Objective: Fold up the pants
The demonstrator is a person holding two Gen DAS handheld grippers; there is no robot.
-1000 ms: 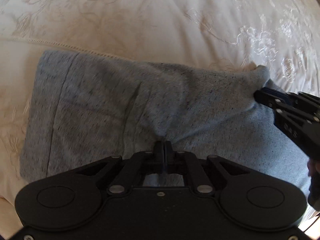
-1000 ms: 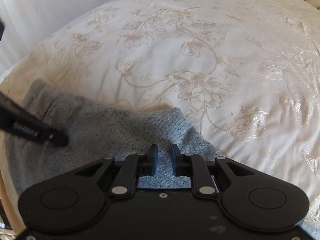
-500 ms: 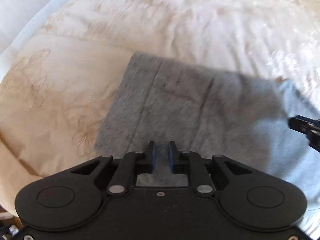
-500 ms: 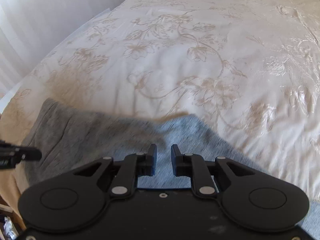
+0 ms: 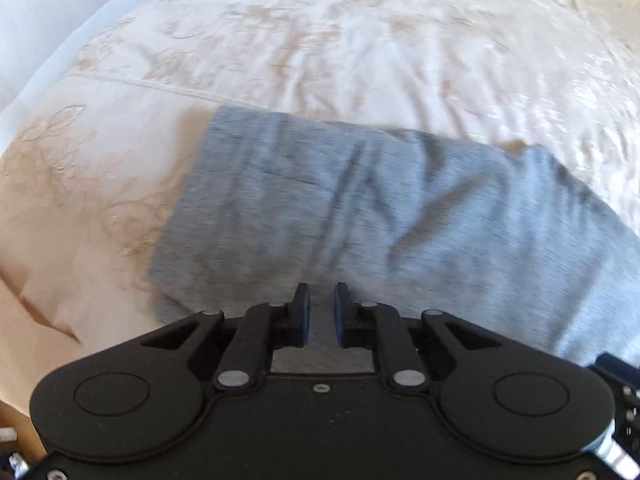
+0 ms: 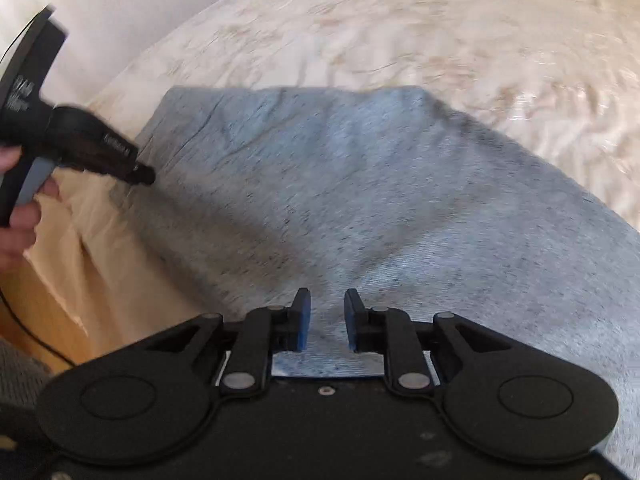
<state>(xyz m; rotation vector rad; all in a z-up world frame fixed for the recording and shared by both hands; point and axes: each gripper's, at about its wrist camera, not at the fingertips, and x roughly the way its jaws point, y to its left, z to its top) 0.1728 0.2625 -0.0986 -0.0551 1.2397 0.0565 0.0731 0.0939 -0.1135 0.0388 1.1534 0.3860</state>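
The grey heathered pants (image 5: 360,216) lie folded into a rough rectangle on the bed, also filling the right wrist view (image 6: 360,208). My left gripper (image 5: 322,312) hovers over the near edge of the pants, jaws slightly apart and empty. It also shows from the side in the right wrist view (image 6: 144,174), at the pants' left edge. My right gripper (image 6: 326,318) is open and empty above the near part of the pants. Its body shows at the lower right of the left wrist view (image 5: 620,384).
The pants rest on a cream embroidered bedspread (image 5: 360,40) that stretches far beyond them. The bed's edge falls away at the left to a wooden floor (image 6: 40,320). A pale wall or curtain (image 6: 120,8) stands at the back left.
The left gripper let go of the pants, opened, and pulled back. The right gripper stayed open and moved back, bringing more of the folded pants into view.
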